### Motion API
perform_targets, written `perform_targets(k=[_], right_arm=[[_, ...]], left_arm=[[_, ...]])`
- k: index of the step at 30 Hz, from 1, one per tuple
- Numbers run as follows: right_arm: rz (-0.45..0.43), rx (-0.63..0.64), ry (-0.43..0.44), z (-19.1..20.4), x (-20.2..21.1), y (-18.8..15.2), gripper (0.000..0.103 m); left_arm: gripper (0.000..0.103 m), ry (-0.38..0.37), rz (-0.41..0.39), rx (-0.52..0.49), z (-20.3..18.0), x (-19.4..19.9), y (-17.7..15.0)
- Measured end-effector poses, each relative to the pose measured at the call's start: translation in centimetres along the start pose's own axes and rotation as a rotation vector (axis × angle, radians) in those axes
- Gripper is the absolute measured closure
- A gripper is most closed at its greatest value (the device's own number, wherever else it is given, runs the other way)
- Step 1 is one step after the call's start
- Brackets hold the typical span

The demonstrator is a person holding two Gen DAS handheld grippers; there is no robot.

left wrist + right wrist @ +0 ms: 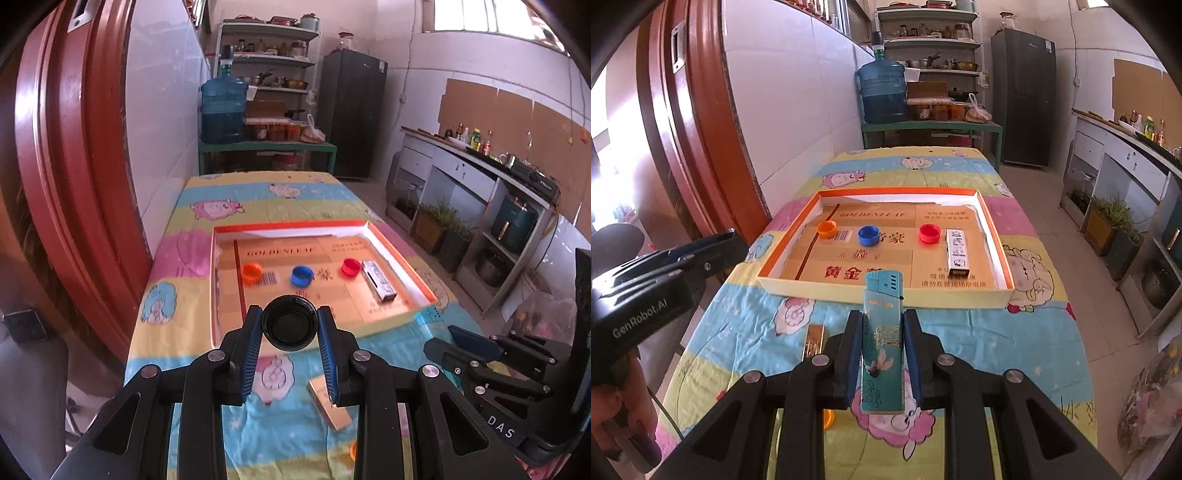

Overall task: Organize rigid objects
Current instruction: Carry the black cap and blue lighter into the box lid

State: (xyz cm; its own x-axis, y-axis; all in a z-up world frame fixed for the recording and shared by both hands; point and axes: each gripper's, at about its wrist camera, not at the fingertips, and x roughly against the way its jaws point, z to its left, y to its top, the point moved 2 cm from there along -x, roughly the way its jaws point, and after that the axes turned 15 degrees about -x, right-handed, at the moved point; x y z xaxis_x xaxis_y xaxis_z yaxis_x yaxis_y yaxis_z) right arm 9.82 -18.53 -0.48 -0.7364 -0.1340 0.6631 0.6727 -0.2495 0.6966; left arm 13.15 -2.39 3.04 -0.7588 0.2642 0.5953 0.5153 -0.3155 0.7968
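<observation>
My left gripper is shut on a black bottle cap, held above the near edge of an orange-rimmed cardboard tray. Inside the tray lie an orange cap, a blue cap, a red cap and a white lighter. My right gripper is shut on a teal lighter, upright between its pads, just short of the tray. The same tray contents show in the right wrist view: orange cap, blue cap, red cap, white lighter.
A gold lighter lies on the cartoon tablecloth near me. An orange cap peeks out below my fingers. A red door stands on the left; a counter and shelves stand to the right and behind the table.
</observation>
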Motion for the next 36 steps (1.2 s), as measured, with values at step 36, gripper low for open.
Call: perform_targets(k=[36], right_arm=[[0.051, -0.009, -0.011, 0.0, -8.7, 6.2, 0.080]], left_arm=[[0.073, 0.001, 0.164, 0.045, 3.2, -12.3, 1.9]])
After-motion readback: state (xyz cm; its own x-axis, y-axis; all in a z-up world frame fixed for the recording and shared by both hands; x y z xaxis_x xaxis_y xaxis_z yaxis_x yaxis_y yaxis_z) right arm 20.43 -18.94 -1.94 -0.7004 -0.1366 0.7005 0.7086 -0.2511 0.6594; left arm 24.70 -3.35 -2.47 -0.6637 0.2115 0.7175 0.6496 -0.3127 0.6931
